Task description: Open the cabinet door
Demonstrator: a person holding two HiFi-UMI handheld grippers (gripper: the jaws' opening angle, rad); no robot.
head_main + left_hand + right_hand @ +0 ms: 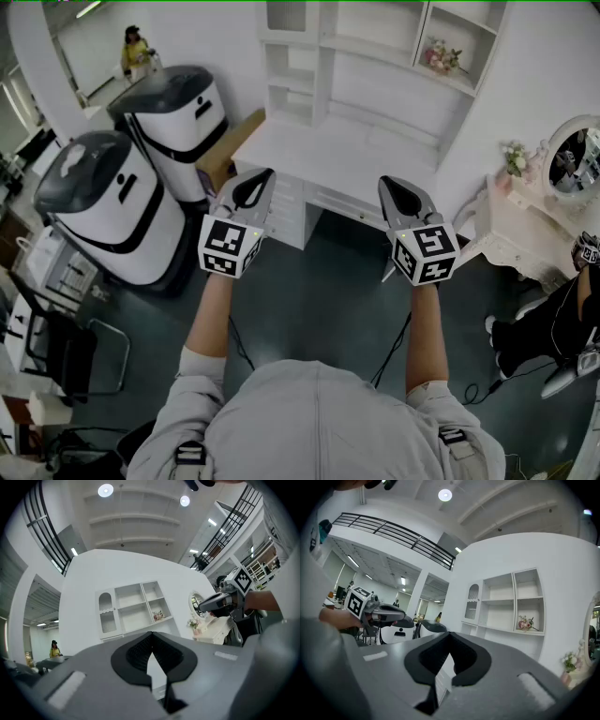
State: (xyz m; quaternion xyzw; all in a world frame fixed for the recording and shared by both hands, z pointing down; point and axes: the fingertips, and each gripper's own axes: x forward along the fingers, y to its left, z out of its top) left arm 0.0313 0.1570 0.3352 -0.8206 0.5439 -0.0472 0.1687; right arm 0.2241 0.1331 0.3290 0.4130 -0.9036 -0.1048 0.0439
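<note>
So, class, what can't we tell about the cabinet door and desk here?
Head view: the top edge cuts the cabinet door.
Left gripper view: the door's handle is too small to find; the left gripper hides the desk.
Right gripper view: the right gripper hides the desk.

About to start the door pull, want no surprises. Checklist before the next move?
1. Left gripper empty: ok, fingers shut on nothing.
2. Right gripper empty: ok, likewise shut.
3. Cabinet door in view: ok, arched, at the hutch's upper left.
4. Door handle located: cannot tell, too small.
5. Grippers at the door: not ok, both far short of it.
</note>
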